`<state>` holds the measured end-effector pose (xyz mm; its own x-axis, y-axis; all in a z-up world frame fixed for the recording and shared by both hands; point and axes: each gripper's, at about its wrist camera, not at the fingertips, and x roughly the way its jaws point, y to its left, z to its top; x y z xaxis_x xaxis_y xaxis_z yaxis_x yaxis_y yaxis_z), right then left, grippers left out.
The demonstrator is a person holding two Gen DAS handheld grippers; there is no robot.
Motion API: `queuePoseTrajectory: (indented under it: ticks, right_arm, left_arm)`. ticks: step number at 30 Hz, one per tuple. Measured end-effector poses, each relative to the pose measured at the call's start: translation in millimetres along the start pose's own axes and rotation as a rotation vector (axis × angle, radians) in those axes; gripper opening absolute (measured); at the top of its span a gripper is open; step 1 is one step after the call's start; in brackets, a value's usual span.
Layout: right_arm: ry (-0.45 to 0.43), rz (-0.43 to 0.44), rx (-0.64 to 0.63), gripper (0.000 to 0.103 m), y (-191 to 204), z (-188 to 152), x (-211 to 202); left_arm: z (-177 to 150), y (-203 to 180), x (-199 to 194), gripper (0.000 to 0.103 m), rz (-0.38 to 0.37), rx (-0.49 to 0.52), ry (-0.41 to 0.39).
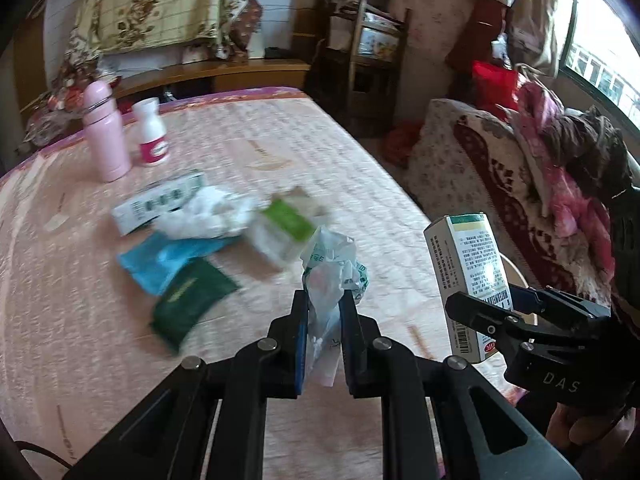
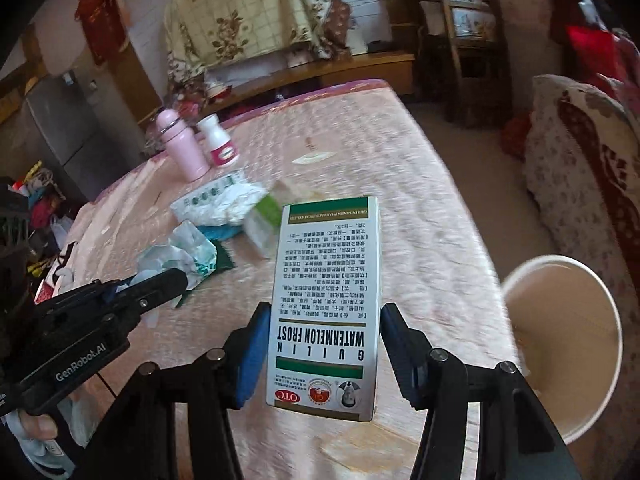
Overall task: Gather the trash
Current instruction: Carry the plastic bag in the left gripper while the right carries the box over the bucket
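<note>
Holding trash in both grippers w/ more left on the table [image 1: 280, 140].

Left gripper [image 1: 324, 300]: fingers pinching a crumpled plastic wrapper [image 1: 332, 268], lifted just above the pink tablecloth. Wrapper looks v. light, soft, no shape of its own; prob slips out easily, so the pinch should stay on the bunched middle, not a loose edge.

Right gripper [image 2: 320, 344]: fingers pressed on both long sides of a white medicine box [image 2: 326, 304], held upright over the table's near right edge. Box is thin card, light, stiff enough but would crush if squeezed hard; a grip across the narrow sides low down looks sound.

White bin [image 2: 564, 344] sits just off the table's right edge, mouth open toward the box, near it. Judging by that, the drop is a short move right; room there is open, w/ a covered sofa [image 2: 580, 168] beyond.

Still on the table, mid-left: white tissue wad [image 1: 204, 214], long white carton [image 1: 158, 200], green-and-white box [image 1: 284, 228], blue packet [image 1: 168, 258], dark green packet [image 1: 192, 296], bunched together, some touching. Pink bottle [image 1: 105, 132] and white pill bottle [image 1: 151, 132] stand at the far left edge, apart from the pile; prob not trash.
</note>
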<state>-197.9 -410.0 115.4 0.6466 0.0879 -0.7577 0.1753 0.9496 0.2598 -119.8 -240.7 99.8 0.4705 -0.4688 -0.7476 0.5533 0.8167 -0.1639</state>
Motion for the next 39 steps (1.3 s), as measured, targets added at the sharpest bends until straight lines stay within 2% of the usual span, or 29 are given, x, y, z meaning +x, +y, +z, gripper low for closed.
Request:
queuePoseTrajectory:
  ticks: [9,22,31,39]
  right_arm:
    - [-0.036,-0.079,0.093,0.058,-68.1,-10.3,-38.9]
    - [-0.045,-0.183,0.206,0.058,-149.0,-28.9,-65.2]
    - [-0.031,-0.22,0.261,0.058,-180.4,-37.9,-65.7]
    - [-0.013,-0.236,0.288,0.058,-195.2,-44.9,-60.8]
  left_arm:
    - [10.7,-69.0,19.4,0.016,-0.063,0.076,0.02]
    - [15.9,-140.4,45.0,0.016,-0.126,0.154,0.05]
    - [13.6,-172.5,64.8,0.016,-0.163,0.177,0.079]
    - [11.5,-184.0,81.9,0.016,-0.187,0.173,0.115]
